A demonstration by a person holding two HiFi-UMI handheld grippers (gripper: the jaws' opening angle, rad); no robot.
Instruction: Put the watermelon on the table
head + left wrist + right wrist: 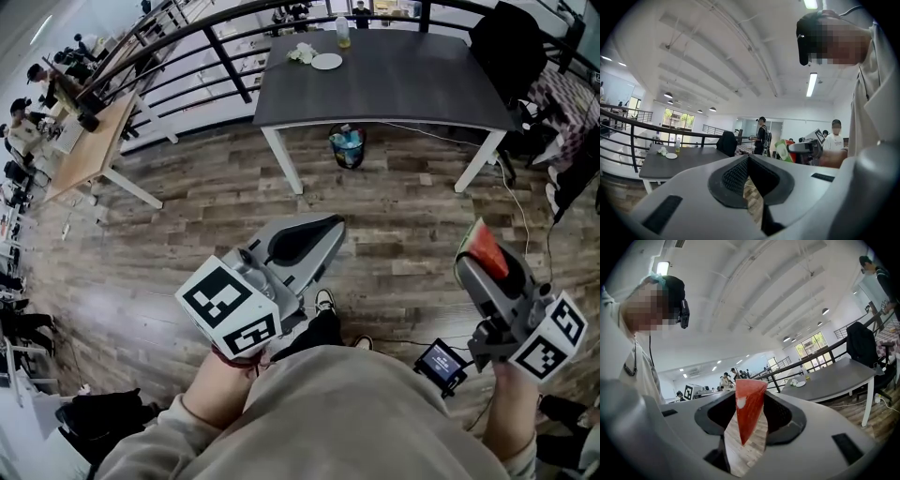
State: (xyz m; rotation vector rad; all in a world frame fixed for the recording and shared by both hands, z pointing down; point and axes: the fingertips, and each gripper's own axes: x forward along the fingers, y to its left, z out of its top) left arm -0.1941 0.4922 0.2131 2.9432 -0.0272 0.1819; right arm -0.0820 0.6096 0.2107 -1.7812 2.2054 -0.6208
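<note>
My right gripper (476,255) is shut on a watermelon slice (488,247), red flesh up with a green rind. In the right gripper view the red wedge (749,409) stands upright between the pads. My left gripper (330,228) is shut and holds nothing; its dark pads (740,174) meet at the tip. Both grippers hang over the wooden floor, well short of the dark grey table (394,89), which stands ahead of me. From the left gripper view I see the slice's rind (783,151) and the table (686,162) further left. The table (834,377) lies to the right in the right gripper view.
On the table's far left part stand a white plate (326,61), a bottle (343,32) and white flowers (302,53). A bin (347,147) sits beneath it. A black chair (511,47) is at its right end. A railing (187,66) and a wooden desk (94,141) lie left. People stand behind.
</note>
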